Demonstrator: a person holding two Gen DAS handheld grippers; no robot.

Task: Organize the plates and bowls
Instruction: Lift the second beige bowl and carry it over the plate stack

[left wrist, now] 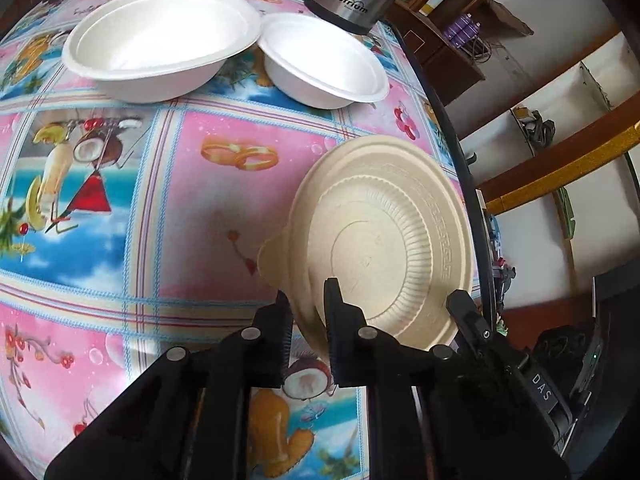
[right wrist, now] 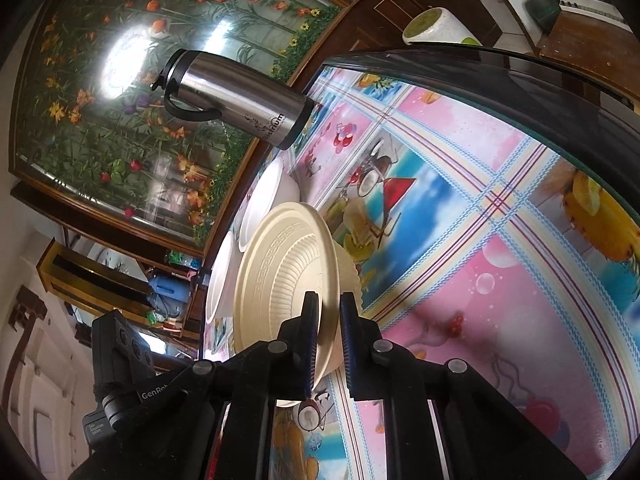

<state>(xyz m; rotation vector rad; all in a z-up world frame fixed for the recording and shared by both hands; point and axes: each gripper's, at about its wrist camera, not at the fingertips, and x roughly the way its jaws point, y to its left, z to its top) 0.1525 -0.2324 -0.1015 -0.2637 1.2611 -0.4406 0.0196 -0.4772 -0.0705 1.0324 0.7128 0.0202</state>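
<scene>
On the table [left wrist: 168, 216], covered by a bright pictorial cloth, a large white bowl [left wrist: 160, 36] stands at 11 o'clock in the left wrist view, a smaller white bowl [left wrist: 324, 60] just beside it at 12. The beige ribbed bowl [left wrist: 384, 240] sits at 4 o'clock near the table edge. The left gripper [left wrist: 306, 312], angled steeply down, is clamped on its near rim. The right gripper [right wrist: 330, 320], angled more shallowly, pinches the rim too.
</scene>
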